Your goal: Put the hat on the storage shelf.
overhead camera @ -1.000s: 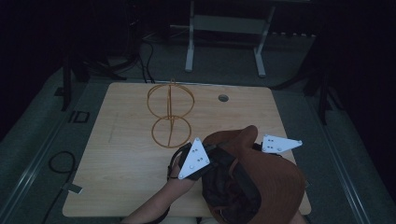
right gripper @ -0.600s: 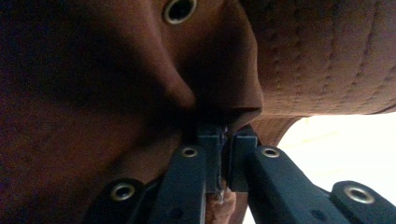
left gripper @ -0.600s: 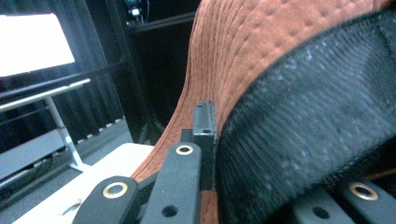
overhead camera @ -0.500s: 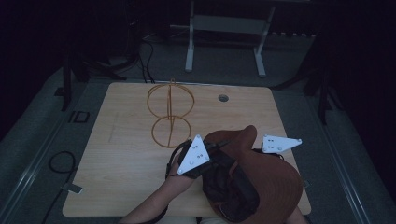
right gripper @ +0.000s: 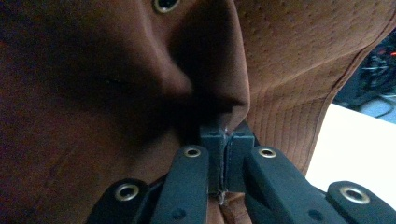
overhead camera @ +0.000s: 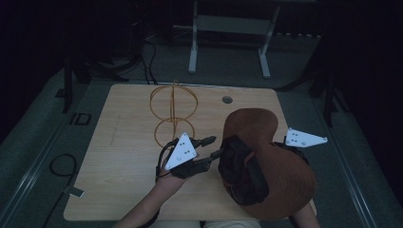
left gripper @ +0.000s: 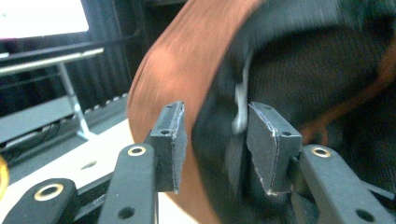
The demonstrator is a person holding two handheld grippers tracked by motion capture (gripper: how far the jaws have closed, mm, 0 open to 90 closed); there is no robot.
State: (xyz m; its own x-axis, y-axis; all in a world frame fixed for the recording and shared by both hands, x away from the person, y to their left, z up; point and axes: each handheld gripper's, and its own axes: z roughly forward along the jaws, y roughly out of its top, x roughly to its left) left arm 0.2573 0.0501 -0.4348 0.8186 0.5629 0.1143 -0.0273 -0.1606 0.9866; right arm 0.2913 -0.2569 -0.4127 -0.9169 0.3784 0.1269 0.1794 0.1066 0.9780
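Note:
A brown wide-brimmed hat (overhead camera: 273,164) with a dark lining (overhead camera: 242,173) is held up over the table's near right part. My left gripper (overhead camera: 214,147) points at its left side. In the left gripper view the left gripper (left gripper: 217,140) has just been opening its jaws. The brown brim (left gripper: 177,60) and a fold of the dark lining sit between the pads, which do not press on them. My right gripper (right gripper: 226,133) is shut, pinching the brown hat fabric (right gripper: 289,60) at its tips. Its grey plate (overhead camera: 305,138) shows at the hat's right edge.
A gold wire stand (overhead camera: 174,111) made of rings stands upright at the middle back of the wooden table (overhead camera: 119,171), just beyond my left gripper. A small round grommet (overhead camera: 227,99) sits near the far edge. Metal frame legs (overhead camera: 192,47) stand on the floor beyond.
The left gripper's jaws have parted and that hand has shifted left, away from the hat. The hat has risen, its brim reaching farther up over the table.

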